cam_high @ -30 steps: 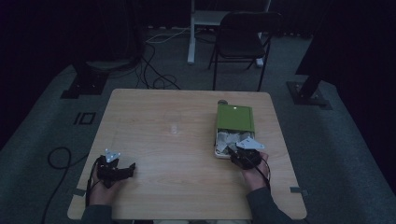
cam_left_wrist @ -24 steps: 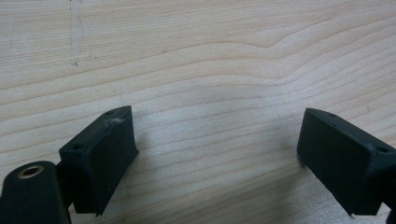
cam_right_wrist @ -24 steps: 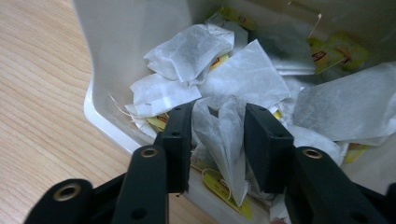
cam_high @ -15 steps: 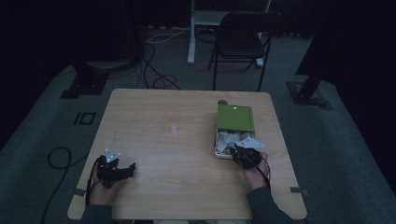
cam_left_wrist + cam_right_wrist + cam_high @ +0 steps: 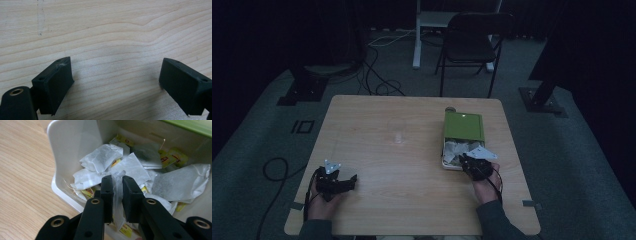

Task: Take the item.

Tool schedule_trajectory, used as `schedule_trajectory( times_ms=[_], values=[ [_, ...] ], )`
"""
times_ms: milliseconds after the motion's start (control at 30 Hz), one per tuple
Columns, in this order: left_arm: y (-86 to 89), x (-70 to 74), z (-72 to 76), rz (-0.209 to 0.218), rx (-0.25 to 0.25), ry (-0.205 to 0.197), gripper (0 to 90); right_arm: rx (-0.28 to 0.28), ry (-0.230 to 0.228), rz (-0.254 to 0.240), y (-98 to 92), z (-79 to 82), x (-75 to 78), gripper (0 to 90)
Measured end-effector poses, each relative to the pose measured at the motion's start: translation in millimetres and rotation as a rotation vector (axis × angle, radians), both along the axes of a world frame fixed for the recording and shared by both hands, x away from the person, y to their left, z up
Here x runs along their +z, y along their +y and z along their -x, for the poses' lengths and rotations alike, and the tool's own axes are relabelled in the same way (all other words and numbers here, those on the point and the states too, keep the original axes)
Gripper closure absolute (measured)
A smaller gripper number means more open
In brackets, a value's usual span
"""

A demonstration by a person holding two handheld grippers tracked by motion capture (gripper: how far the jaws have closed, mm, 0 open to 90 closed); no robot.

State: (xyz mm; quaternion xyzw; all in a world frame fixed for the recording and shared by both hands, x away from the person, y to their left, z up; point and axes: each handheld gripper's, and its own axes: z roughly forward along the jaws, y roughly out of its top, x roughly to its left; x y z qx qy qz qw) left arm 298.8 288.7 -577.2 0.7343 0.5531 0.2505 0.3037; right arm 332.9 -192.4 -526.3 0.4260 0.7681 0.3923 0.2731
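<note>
Nothing has visibly shifted over the last second: both grippers sit where they were, the left gripper (image 5: 343, 182) low near the table's (image 5: 402, 165) front left corner, the right gripper (image 5: 472, 164) at the near end of the box (image 5: 462, 140) toward the right edge.

Around the table stand one dark folding chair (image 5: 472, 42) beyond the far edge, a white post (image 5: 417, 35) beside it, two dark stand bases (image 5: 302, 87) on the floor to either side, and loose cables (image 5: 377, 75). Nothing lies between the two grippers but bare wood.

One white box carries a green lid (image 5: 463, 125) slid back over its far half. Its open near half holds a heap of paper tea bags (image 5: 102, 157), some with yellow tags; they overlap too much for an exact count.

In the left gripper view the left gripper (image 5: 115, 75) has its jaws spread wide over bare wood grain, touching nothing. In the right gripper view the right gripper (image 5: 117, 182) has its jaws drawn narrow, pinching one tea bag (image 5: 117, 192) at the front of the heap.
</note>
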Motion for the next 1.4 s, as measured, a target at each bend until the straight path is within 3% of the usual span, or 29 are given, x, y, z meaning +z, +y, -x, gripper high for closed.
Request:
schedule_trajectory(
  times_ms=[1400],
  values=[
    [-0.1,-0.1,0.0,0.001,0.001,0.0,12.4,0.066,-0.102,-0.053,10.0,12.1,46.7,83.3]
  ],
)
